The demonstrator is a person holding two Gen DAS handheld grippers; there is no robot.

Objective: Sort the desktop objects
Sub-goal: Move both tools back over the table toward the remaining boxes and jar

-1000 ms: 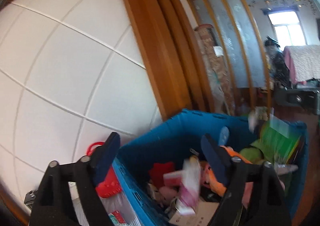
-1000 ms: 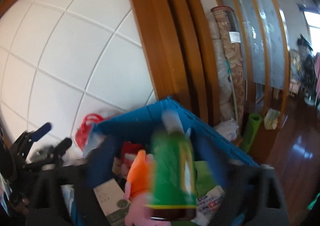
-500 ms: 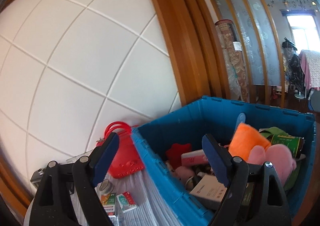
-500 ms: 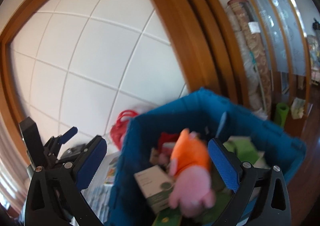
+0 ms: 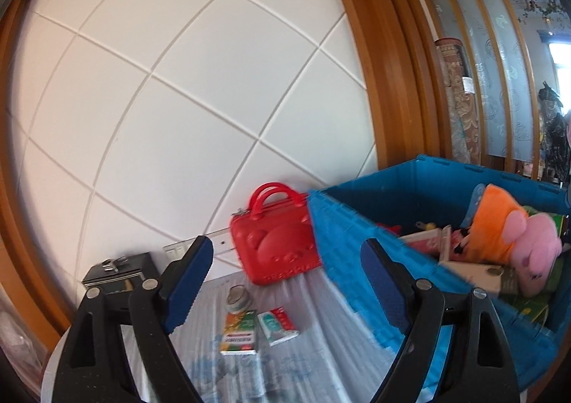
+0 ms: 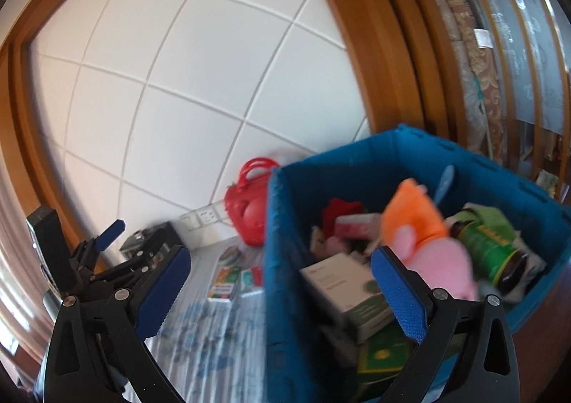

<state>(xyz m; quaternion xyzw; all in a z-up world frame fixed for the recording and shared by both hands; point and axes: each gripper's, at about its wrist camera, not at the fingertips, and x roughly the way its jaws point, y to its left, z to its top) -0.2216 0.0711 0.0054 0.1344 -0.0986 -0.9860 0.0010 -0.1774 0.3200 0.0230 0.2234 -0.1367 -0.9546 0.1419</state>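
A blue crate stands on the table at the right, holding a pink and orange plush toy, a green bottle, a white box and other items. My left gripper is open and empty, over the table left of the crate. My right gripper is open and empty, above the crate's near left wall. Two small packets and a tape roll lie on the table cloth.
A red toy case leans on the white tiled wall behind the packets. A black box sits at the far left. The left gripper also shows in the right wrist view. A wooden frame rises behind the crate.
Both grippers have swung left and back from over the crate toward the table. The green bottle that was between the right fingers now lies in the crate.
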